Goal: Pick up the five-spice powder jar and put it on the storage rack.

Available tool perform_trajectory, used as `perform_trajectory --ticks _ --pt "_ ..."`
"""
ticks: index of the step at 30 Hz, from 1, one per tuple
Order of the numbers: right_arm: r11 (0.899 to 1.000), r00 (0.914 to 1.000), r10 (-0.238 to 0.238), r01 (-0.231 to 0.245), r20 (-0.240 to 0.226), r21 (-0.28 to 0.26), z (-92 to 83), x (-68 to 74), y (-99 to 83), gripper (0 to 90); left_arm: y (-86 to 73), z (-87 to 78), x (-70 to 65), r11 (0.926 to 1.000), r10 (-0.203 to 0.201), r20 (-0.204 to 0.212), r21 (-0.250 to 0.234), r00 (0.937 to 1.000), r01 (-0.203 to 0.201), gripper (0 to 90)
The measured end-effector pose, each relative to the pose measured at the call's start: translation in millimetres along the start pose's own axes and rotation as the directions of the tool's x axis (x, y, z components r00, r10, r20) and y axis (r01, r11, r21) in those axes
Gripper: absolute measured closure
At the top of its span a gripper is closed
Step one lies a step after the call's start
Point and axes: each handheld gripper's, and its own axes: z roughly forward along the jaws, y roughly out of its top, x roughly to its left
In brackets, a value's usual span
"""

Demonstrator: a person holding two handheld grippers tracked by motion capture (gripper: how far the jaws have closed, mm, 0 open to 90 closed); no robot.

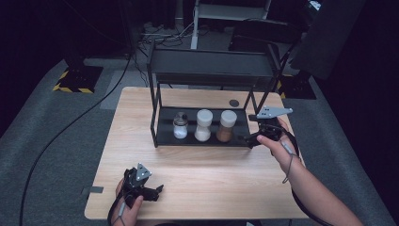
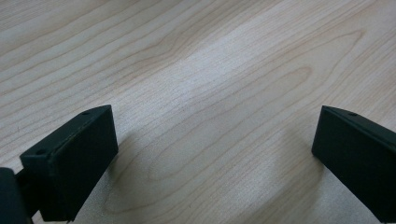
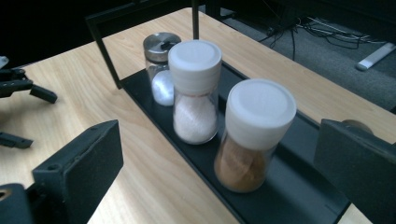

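Note:
A black two-tier rack (image 1: 164, 123) stands on the wooden table (image 1: 211, 174). On its lower shelf (image 3: 289, 186) stand three jars in a row: a small metal-lidded shaker (image 1: 180, 126) (image 3: 161, 70) of white grains, a white-capped jar (image 1: 203, 125) (image 3: 195, 93) of pale grains, and a white-capped jar (image 1: 227, 126) (image 3: 254, 135) of brown powder. At the shelf's right end, my right gripper (image 1: 248, 139) (image 3: 219, 168) is open and points along the row, just short of the brown jar. Near the table's front left, my left gripper (image 1: 157, 190) (image 2: 215, 158) (image 3: 18, 88) is open over bare wood.
The rack's upper shelf (image 1: 211, 63) overhangs the jars, with black uprights (image 1: 153, 108) at its corners. A small dark round disc (image 1: 234, 102) sits in the tabletop behind the rack. Cables (image 1: 160, 37) and stand bases lie on the grey floor beyond the table.

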Motion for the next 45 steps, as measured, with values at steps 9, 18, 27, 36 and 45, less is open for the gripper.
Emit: perform_trajectory --ticks 9,18,27,36,45 --pt "1.000 0.9999 0.014 -0.014 -0.008 -0.019 -9.4 8.0 -28.0 1.7 0.0 0.0 0.0 1.0000 0.000 0.000 0.000 1.0000 0.000 0.0" --pt "1.000 0.9999 0.017 -0.017 0.001 -0.016 -12.2 14.9 -56.2 1.7 0.0 0.0 0.1 1.0000 0.000 0.000 0.000 1.0000 0.000 0.0" --pt "1.000 1.0000 -0.007 0.007 -0.001 0.009 -6.6 17.1 -80.0 1.7 0.1 0.0 0.0 1.0000 0.000 0.000 0.000 1.0000 0.000 0.0" --pt "0.998 0.9999 0.012 -0.011 -0.006 0.057 4.0 19.0 -104.1 1.7 -0.1 0.0 0.0 1.0000 0.000 0.000 -0.001 1.0000 0.000 0.0" --pt "0.995 0.9989 0.045 -0.043 -0.017 0.093 11.4 19.4 -120.8 1.7 0.1 0.0 0.0 1.0000 0.000 0.000 0.000 1.0000 0.000 0.0"
